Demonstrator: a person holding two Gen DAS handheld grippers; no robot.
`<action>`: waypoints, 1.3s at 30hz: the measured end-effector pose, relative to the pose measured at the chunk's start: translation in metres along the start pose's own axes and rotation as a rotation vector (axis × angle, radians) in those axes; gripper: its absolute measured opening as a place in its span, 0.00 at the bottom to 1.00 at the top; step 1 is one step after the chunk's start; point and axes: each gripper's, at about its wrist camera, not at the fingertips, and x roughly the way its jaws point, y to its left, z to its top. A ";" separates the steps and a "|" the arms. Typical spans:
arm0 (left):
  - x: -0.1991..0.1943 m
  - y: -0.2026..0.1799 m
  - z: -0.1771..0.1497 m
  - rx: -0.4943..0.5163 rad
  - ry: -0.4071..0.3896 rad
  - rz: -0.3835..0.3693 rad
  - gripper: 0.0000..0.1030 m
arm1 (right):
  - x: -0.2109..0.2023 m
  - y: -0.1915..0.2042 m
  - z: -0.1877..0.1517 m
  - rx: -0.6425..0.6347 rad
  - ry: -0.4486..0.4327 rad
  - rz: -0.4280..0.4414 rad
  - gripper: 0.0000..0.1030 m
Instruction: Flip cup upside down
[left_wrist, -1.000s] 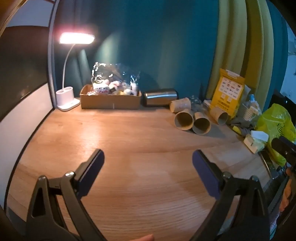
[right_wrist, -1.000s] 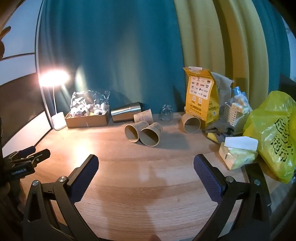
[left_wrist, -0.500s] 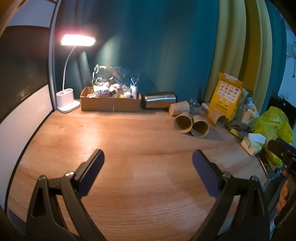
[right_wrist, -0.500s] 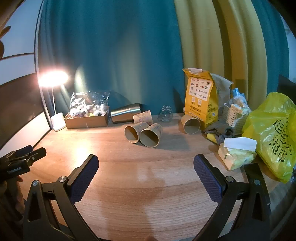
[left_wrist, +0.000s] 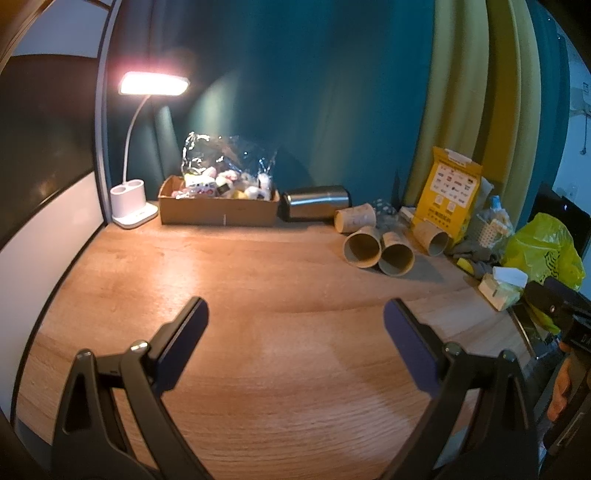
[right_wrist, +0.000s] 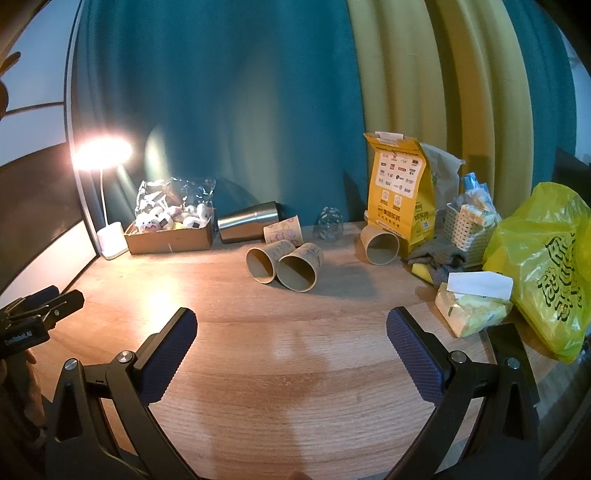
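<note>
Several brown paper cups lie on their sides on the wooden table. Two lie side by side with mouths toward me (right_wrist: 298, 270) (right_wrist: 263, 263); they also show in the left wrist view (left_wrist: 397, 253) (left_wrist: 362, 246). Another cup (right_wrist: 380, 244) lies by the yellow bag, and a printed cup (right_wrist: 282, 230) lies behind the pair. My right gripper (right_wrist: 291, 326) is open and empty, well short of the cups. My left gripper (left_wrist: 295, 317) is open and empty over the table's middle. It also shows at the left edge of the right wrist view (right_wrist: 40, 314).
A steel tumbler (right_wrist: 249, 221) lies on its side at the back. A cardboard box of small items (right_wrist: 171, 230) and a lit desk lamp (left_wrist: 135, 206) stand back left. A yellow paper bag (right_wrist: 400, 192), white basket (right_wrist: 469, 225), tissue pack (right_wrist: 472, 306) and yellow plastic bag (right_wrist: 546, 266) crowd the right side.
Both grippers have drawn back and risen slightly, so the cups look a little farther away. Both stay open and empty. The cups have not moved.
</note>
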 end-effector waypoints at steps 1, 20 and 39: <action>0.000 -0.001 0.000 0.001 0.001 0.002 0.94 | 0.001 -0.001 0.000 0.001 0.002 0.001 1.00; 0.000 -0.001 0.003 0.004 0.002 0.016 0.94 | 0.005 -0.002 -0.003 0.006 0.009 0.001 1.00; -0.002 -0.009 0.008 0.007 -0.002 0.019 0.94 | 0.009 -0.003 -0.004 0.011 0.014 -0.001 1.00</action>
